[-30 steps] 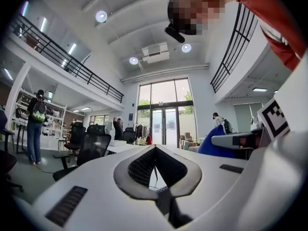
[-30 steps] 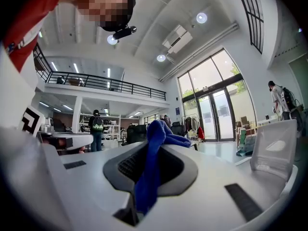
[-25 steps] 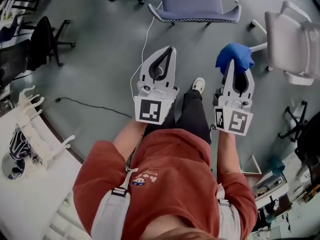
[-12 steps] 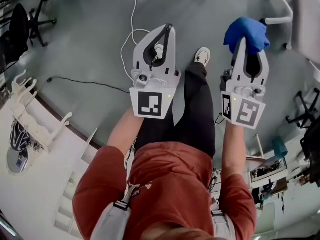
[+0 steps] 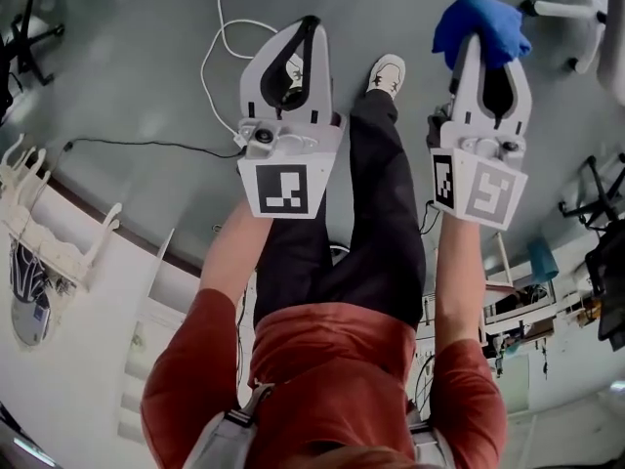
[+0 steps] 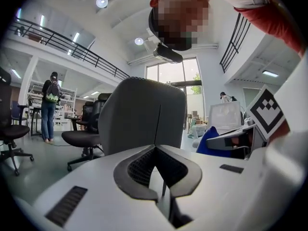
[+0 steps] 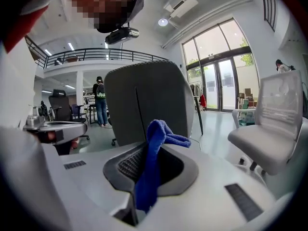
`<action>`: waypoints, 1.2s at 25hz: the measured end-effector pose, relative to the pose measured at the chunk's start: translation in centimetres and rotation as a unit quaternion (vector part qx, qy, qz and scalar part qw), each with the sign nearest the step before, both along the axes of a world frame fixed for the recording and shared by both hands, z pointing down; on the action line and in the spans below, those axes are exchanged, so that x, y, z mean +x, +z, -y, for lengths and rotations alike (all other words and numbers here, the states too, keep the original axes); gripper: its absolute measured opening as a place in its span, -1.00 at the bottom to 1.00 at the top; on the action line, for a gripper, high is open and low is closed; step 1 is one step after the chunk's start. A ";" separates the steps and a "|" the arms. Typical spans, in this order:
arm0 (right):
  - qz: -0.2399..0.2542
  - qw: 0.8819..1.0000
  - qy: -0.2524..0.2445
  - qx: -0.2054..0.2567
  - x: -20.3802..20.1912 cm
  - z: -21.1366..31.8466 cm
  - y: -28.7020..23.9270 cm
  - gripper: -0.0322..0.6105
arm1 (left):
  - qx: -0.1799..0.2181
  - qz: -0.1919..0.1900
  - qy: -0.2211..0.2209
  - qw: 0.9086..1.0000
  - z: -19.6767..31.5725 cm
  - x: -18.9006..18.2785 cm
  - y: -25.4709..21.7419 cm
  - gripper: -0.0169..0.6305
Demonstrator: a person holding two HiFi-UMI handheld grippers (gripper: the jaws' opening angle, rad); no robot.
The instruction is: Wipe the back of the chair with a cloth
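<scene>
Blue soft cloth: likely light, limp; best held bunched, as white right gripper clamps it. White left gripper pressed together, empty. Grey chair back ahead.

Bright ceiling and window light, fisheye warping, dark vignetted corners

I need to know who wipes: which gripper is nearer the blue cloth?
Right. The right gripper is shut on the blue cloth, which bunches past its tips. The left gripper, shut and empty, is off to the cloth's left, not touching it.
</scene>
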State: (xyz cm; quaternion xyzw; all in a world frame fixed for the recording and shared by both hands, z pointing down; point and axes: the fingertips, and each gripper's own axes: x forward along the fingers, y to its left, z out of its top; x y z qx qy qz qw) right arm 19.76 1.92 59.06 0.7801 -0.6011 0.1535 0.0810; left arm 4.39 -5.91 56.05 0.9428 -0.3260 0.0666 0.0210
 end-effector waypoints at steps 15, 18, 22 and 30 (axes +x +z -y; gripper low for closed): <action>0.034 0.998 0.008 -0.050 3.3 4.0 7.3 -0.72 | 0.005 0.017 -0.008 1.000 1.6 -0.7 0.8 -0.91; 0.018 0.997 0.006 -0.078 5.6 6.1 9.9 -0.72 | 0.003 0.018 -0.010 1.000 2.1 -0.7 0.9 -0.91; 0.008 0.993 0.001 -0.119 8.5 8.4 13.0 -0.72 | -0.003 0.017 -0.016 1.000 2.4 -0.9 0.9 -0.91; -0.023 0.989 -0.003 -0.148 13.2 13.7 13.8 -0.72 | -0.018 0.022 -0.013 1.000 2.3 -1.0 1.6 -0.91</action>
